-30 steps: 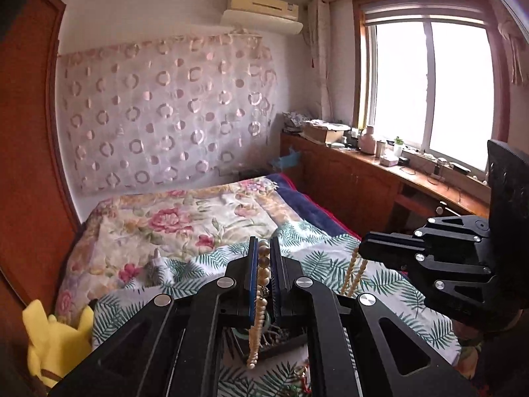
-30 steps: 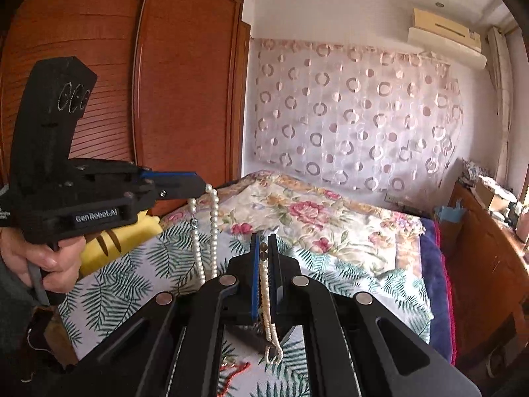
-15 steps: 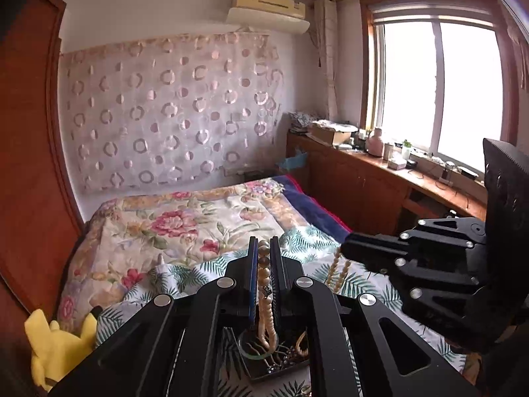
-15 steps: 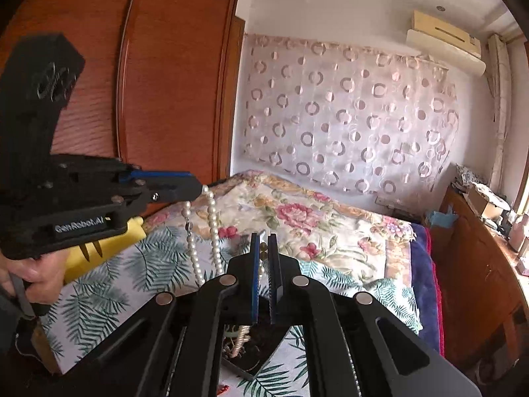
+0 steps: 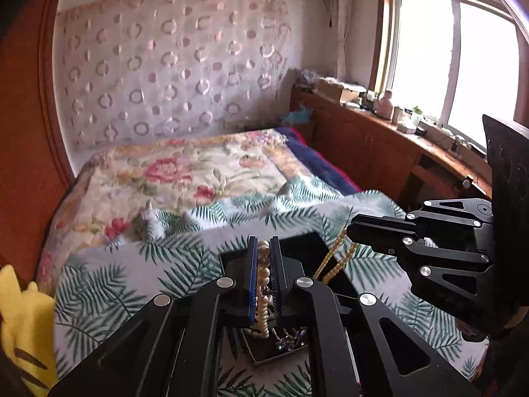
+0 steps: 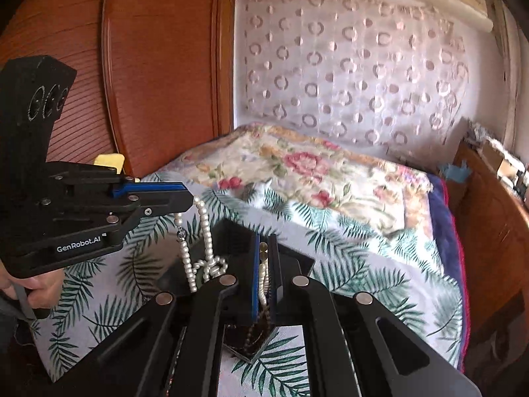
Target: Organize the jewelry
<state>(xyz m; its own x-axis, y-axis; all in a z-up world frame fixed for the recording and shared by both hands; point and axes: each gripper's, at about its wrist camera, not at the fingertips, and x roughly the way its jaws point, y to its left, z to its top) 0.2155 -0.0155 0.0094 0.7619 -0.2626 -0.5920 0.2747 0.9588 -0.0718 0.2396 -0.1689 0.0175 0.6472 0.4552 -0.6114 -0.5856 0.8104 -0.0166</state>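
Note:
My left gripper (image 5: 263,243) is shut on a strand of pale pearls (image 5: 263,264), which hangs down into a black jewelry tray (image 5: 307,243) on the fern-print bedcover. In the right wrist view the left gripper (image 6: 190,200) shows from the side, and its white pearls (image 6: 206,231) loop and pile in the tray (image 6: 234,235). My right gripper (image 6: 263,241) is shut on a cream bead strand (image 6: 263,278) over the same tray. Seen from the left wrist, the right gripper (image 5: 350,230) trails that strand (image 5: 334,261). I cannot tell whether the two strands join.
Other small jewelry (image 5: 291,334) lies in the tray's near corner. A yellow plush toy (image 5: 23,314) sits at the bed's left edge by the wooden wardrobe (image 6: 148,66). A floral quilt (image 5: 185,172) covers the far bed. A wooden cabinet (image 5: 380,145) runs under the window. A hand (image 6: 43,287) grips the left tool.
Both grippers have dropped toward the bed and tilted down. The black tray now sits right under them, and the strands' lower ends have reached into it. Both stay shut.

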